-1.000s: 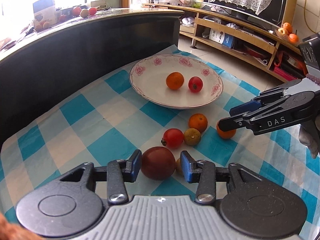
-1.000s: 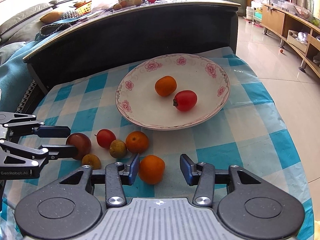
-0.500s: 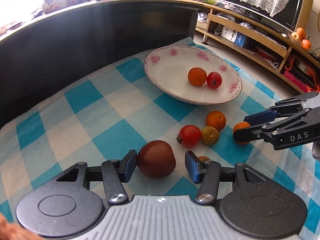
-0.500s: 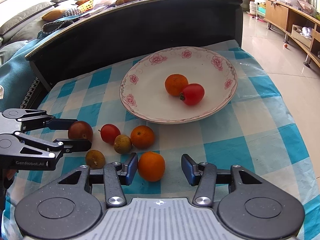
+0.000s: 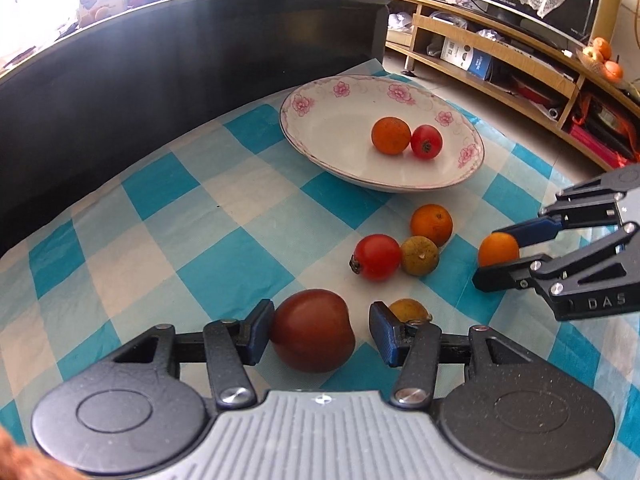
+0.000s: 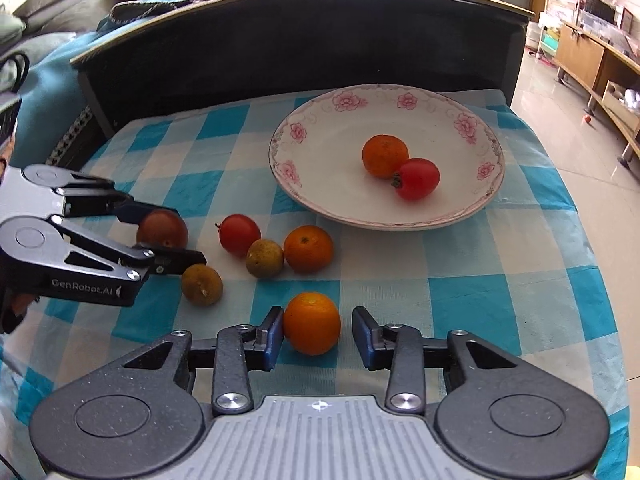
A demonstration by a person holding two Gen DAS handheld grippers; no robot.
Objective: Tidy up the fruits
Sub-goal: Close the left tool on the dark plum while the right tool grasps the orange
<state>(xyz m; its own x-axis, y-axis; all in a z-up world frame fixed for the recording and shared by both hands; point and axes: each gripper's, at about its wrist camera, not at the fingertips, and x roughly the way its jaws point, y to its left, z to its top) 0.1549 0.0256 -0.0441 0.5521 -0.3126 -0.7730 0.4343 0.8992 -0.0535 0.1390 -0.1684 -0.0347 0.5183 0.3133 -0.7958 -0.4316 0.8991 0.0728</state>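
Grippers straddle one fruit each, likely to carry both to the plate (image 6: 490,196). Left gripper (image 5: 320,332) half-open around dark fruit (image 5: 314,330), right pad clear. Right gripper (image 6: 318,334), jaws just closing, brackets orange (image 6: 312,323), gap on right. Both fruits rest on cloth.

Round dark-red smooth fruit (image 5: 314,330) between left claw (image 5: 320,334) pads, touching the left one. Round orange citrus (image 6: 312,323) between right claw (image 6: 318,338) pads. White floral-rimmed plate (image 6: 320,184) beyond, holding orange and red fruit.
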